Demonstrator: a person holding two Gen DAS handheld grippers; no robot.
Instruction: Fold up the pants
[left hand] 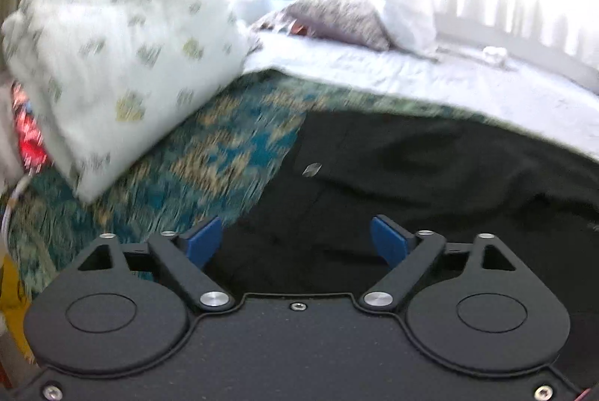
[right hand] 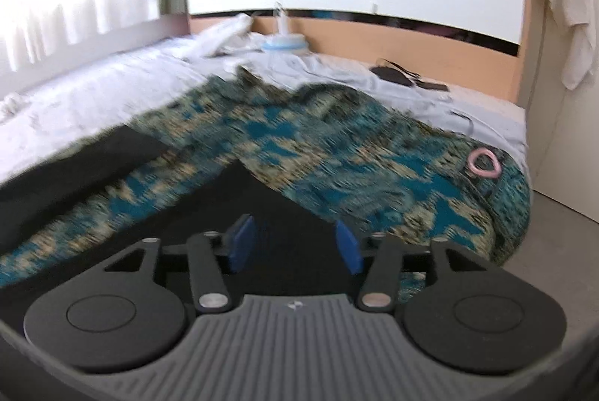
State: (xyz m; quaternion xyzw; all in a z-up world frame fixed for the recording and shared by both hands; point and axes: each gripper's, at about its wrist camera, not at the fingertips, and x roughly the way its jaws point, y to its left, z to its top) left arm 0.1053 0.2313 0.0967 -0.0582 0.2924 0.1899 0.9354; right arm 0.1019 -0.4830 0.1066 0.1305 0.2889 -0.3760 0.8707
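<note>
Black pants lie spread on a teal and gold patterned blanket on the bed. In the left wrist view my left gripper hovers over the pants with its blue pads wide apart and nothing between them. In the right wrist view the black pants reach under my right gripper, and a second strip of them lies at the left. The right gripper's blue pads stand apart above the cloth, pressing on nothing. Both views are blurred.
A white pillow with green print rests at the left of the blanket, a patterned pillow behind it. A pink ring lies on the blanket's right edge. The white sheet, dark items and a headboard are beyond; floor at right.
</note>
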